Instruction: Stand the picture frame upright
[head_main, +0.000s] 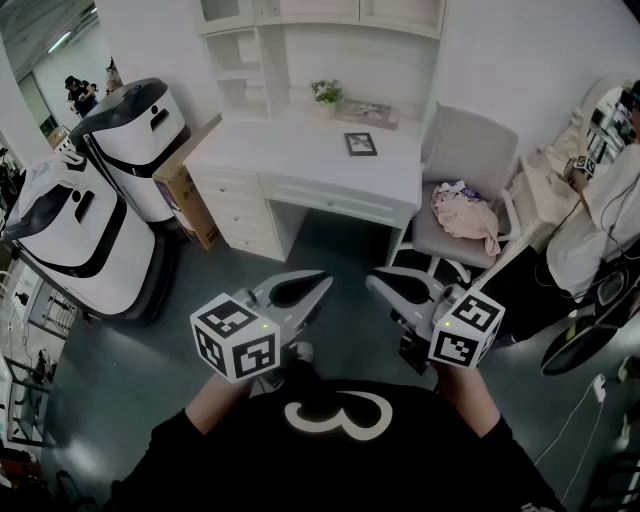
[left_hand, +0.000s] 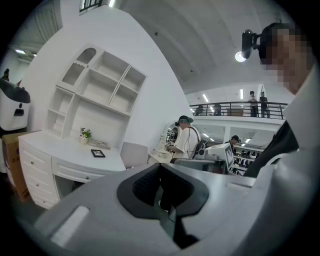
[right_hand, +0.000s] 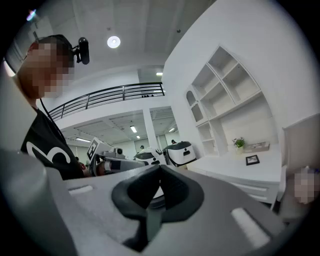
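A smooth white counter (head_main: 300, 150) with drawers and open shelves above stands against a white wall on a grey floor (head_main: 340, 250). The small dark square picture frame (head_main: 360, 144) lies flat toward its right rear, near a potted plant (head_main: 327, 94). A grey padded chair (head_main: 470, 150) flanks the right edge and a cardboard box (head_main: 185, 195) the left. The left gripper (head_main: 320, 282) and right gripper (head_main: 372, 284), both clenched on nothing, hover over open floor, well apart from the counter.
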